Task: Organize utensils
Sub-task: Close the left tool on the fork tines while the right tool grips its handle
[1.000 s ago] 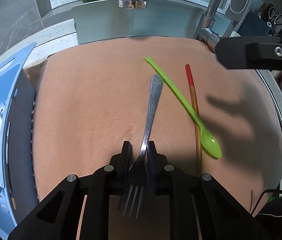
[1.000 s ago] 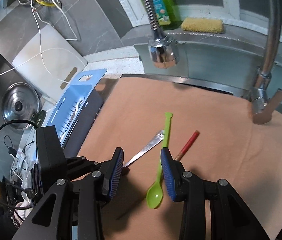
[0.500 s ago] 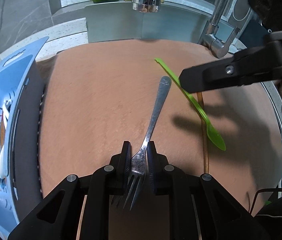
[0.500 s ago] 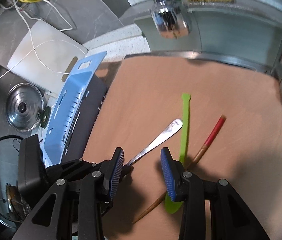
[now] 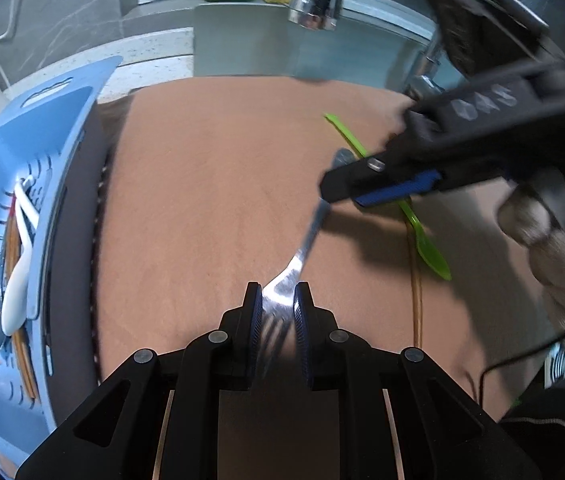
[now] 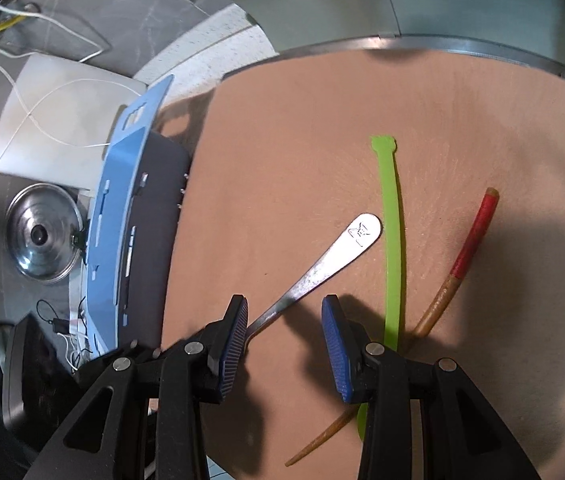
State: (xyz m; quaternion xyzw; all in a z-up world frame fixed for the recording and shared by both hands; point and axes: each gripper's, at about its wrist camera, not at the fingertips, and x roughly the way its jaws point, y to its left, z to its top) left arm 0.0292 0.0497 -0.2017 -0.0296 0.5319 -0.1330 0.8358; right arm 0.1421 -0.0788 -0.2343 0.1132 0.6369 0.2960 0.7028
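Left wrist view shows a tan mat [image 5: 210, 200] covering the counter, with a blue utensil basket [image 5: 62, 128] along its left edge. On the mat lie a green plastic spoon [image 6: 390, 240] and a red-tipped chopstick [image 6: 470, 248]. The left gripper [image 5: 278, 308] pinches a metal fork [image 5: 302, 252] at the base of its tines. The right gripper [image 6: 284, 336] hangs spread over the fork's handle, pads apart from it.

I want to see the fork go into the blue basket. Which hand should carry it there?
Probably the left. The left gripper is already shut on the fork, and the blue basket sits on its side. The right gripper is open, near the fork's handle.
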